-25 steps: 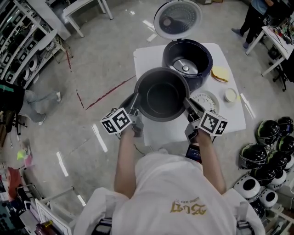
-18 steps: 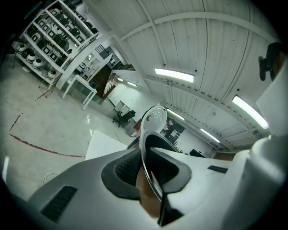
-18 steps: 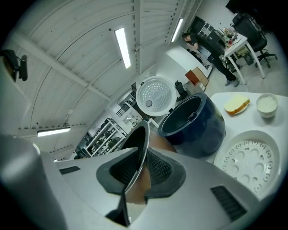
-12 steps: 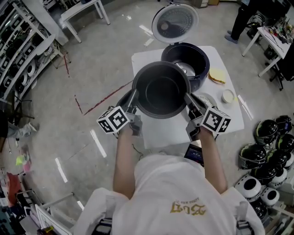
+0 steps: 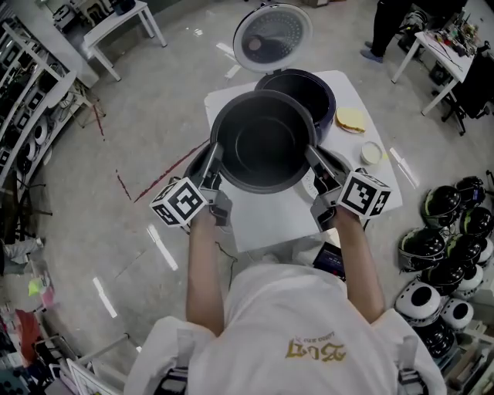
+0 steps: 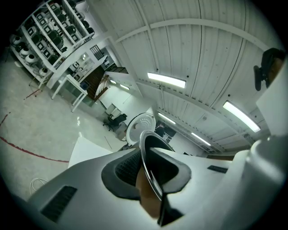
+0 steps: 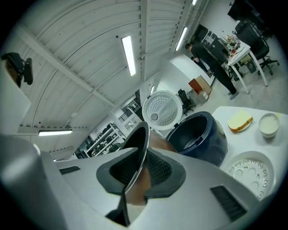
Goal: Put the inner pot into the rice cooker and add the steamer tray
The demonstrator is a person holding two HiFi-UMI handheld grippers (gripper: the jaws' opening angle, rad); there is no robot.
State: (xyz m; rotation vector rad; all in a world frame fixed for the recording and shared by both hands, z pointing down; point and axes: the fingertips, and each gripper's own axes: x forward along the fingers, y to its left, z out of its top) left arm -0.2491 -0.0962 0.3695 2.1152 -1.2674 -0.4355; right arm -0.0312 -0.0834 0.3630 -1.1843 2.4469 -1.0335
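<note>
The dark inner pot (image 5: pixel 264 145) hangs in the air above the white table (image 5: pixel 266 220), held by its rim from both sides. My left gripper (image 5: pixel 210 163) is shut on the pot's left rim (image 6: pixel 148 166). My right gripper (image 5: pixel 314 163) is shut on the right rim (image 7: pixel 137 166). The dark blue rice cooker (image 5: pixel 310 87) stands just behind the pot with its round lid (image 5: pixel 272 36) tipped open; from the right gripper view the cooker (image 7: pixel 198 134) is empty. The white steamer tray (image 7: pixel 251 173) lies on the table to the right, mostly hidden under the pot in the head view.
A yellow sponge (image 5: pixel 350 119) and a small white cup (image 5: pixel 371 153) sit on the table's right side. Several helmets (image 5: pixel 444 254) lie on the floor at the right. Shelving (image 5: pixel 23 85) lines the left wall. A person (image 5: pixel 386 23) stands near a far desk.
Both grippers have lifted the inner pot higher and carried it toward the rice cooker; it now overlaps the cooker's front edge in the head view.
</note>
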